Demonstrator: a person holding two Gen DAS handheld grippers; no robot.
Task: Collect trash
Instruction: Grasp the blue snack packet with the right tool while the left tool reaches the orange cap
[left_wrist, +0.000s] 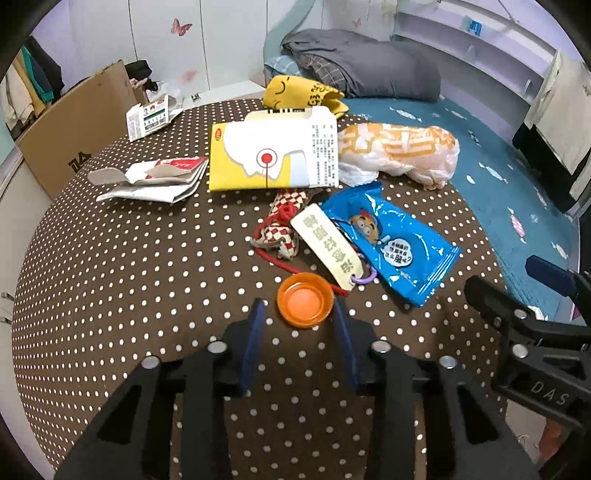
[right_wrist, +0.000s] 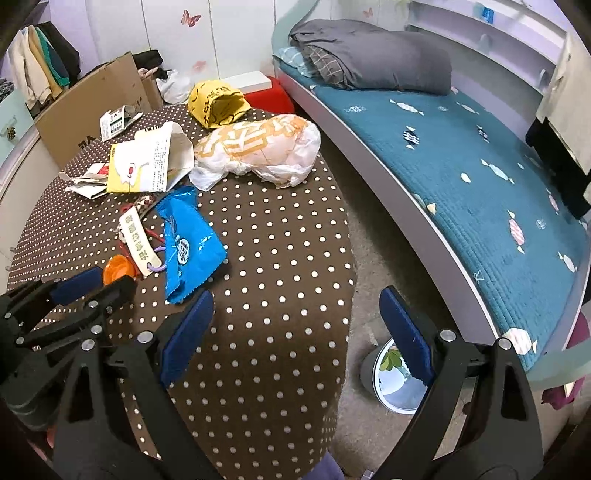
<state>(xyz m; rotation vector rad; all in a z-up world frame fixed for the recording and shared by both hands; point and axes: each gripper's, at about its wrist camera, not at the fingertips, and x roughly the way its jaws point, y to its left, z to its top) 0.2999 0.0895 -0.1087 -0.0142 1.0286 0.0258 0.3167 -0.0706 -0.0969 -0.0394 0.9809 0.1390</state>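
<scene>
**A:** Orange plastic first: the cap (left_wrist: 305, 305) lies open side up at lower centre of your left view, just ahead of the left gripper (left_wrist: 300, 314). Its pads sit either side of the cap, but I can't tell whether the right one actually touches the rim, so count nothing as pinched.

**B:** Why is it straddling the cap like that?

**A:** Likely so the pads meet the rim on opposite sides; a shallow cap lying flat offers little else to squeeze. You've angled the gripper steeply down at the tablecloth (left_wrist: 110, 295), which suits that.

**B:** And the right gripper?

**A:** In your right view the right gripper (right_wrist: 295, 325) has its jaws spread wide with nothing between them, over the table's edge at lower centre. The bin (right_wrist: 397, 376) sits on the floor at lower right of that frame, partly behind one finger, so you seem to be parked near the drop point.

**B:** What else counts as trash?

**A:** My guess: the blue wrapper (left_wrist: 391, 243) right of centre, touching the tag (left_wrist: 328, 247); the yellow box (left_wrist: 273, 155) above centre; the torn carton (left_wrist: 159, 177) at left; the plastic bag (left_wrist: 399, 155) at upper right. The tag and its red cord lie just beyond the cap, so watch that you don't snag them.
</scene>
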